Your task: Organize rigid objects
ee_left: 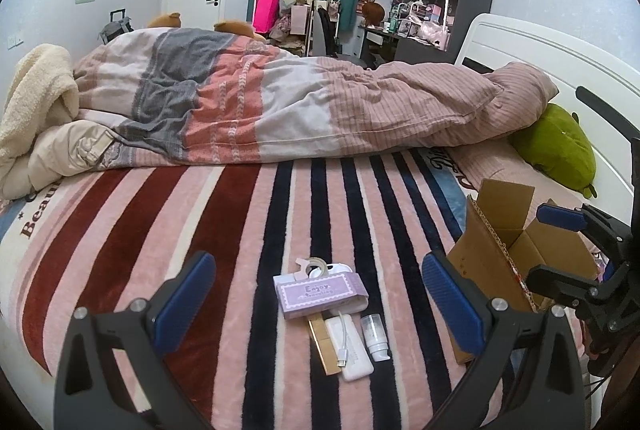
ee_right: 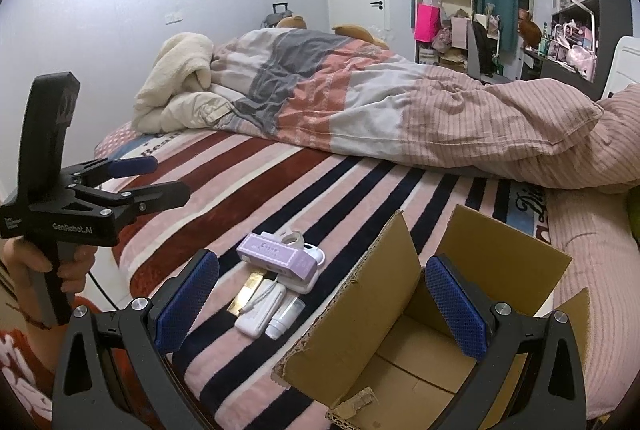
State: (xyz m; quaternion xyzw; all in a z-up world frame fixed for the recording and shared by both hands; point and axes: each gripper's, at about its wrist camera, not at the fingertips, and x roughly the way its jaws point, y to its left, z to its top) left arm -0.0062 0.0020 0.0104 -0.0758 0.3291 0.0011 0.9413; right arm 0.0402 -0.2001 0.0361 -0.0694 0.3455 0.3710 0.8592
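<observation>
A small pile lies on the striped blanket: a purple box (ee_left: 320, 295) (ee_right: 274, 257), a tape roll (ee_left: 316, 265) (ee_right: 294, 237), a white power bank with cable (ee_left: 349, 350) (ee_right: 260, 308), a gold bar-shaped item (ee_left: 322, 344) (ee_right: 247, 290) and a small white bottle (ee_left: 374, 336) (ee_right: 285, 318). An open cardboard box (ee_right: 404, 342) (ee_left: 502, 250) stands to their right, with nothing visible inside. My left gripper (ee_left: 318, 304) (ee_right: 160, 178) is open above the pile, holding nothing. My right gripper (ee_right: 320, 306) (ee_left: 552, 246) is open over the box's left flap.
A rumpled duvet (ee_left: 280, 102) and a cream blanket (ee_left: 36, 102) cover the far half of the bed. A green plush (ee_left: 556, 146) lies by the white headboard (ee_left: 540, 54). Shelves and a desk stand beyond.
</observation>
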